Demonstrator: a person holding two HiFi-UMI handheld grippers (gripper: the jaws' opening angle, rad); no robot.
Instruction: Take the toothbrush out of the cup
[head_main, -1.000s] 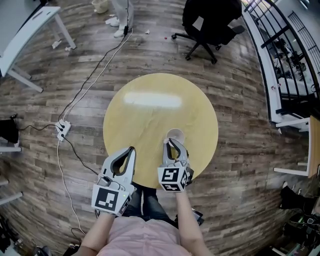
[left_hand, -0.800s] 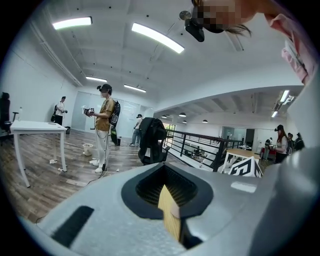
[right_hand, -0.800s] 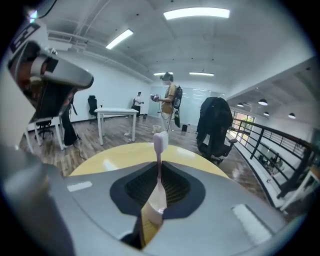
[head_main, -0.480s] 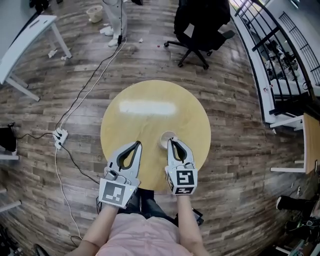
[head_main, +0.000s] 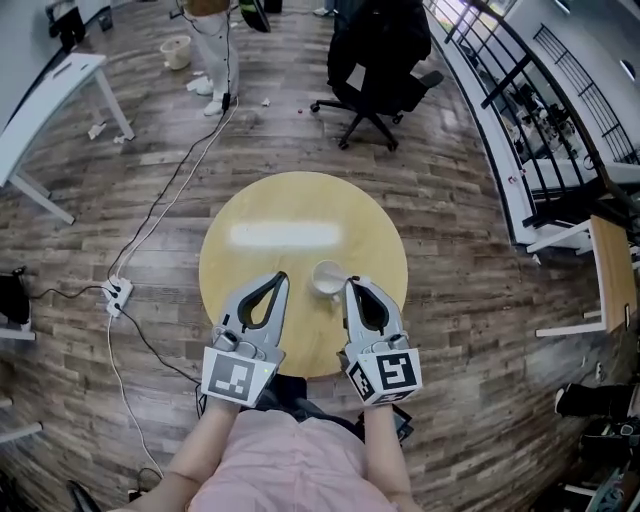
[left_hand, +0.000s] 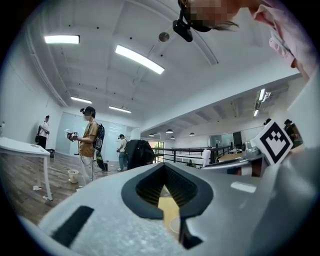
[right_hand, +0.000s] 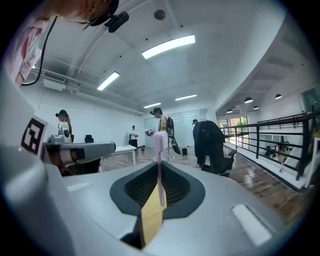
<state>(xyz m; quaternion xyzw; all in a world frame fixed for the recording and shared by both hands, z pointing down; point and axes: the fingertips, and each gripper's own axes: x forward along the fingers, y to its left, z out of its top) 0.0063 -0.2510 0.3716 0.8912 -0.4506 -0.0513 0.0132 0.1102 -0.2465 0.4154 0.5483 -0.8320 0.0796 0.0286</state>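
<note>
The right hand-held gripper (head_main: 351, 284), its jaws just now closing narrow, pinches the pink toothbrush (right_hand: 159, 150) upright, seemingly clear of the cup (head_main: 327, 277) just beside it. A firm pinch and a straight lift should spare the rim. The left hand-held gripper (head_main: 282, 277) hangs closed and empty. The round yellow tabletop (head_main: 290, 205) stands on a plank floor (head_main: 480, 330), with cables (head_main: 160, 200) and an office chair (head_main: 375, 60) beyond.

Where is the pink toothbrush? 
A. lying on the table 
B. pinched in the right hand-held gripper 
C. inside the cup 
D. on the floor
B: the toothbrush stands upright, pinched between the jaws of the right hand-held gripper, with no cup round it.
</note>
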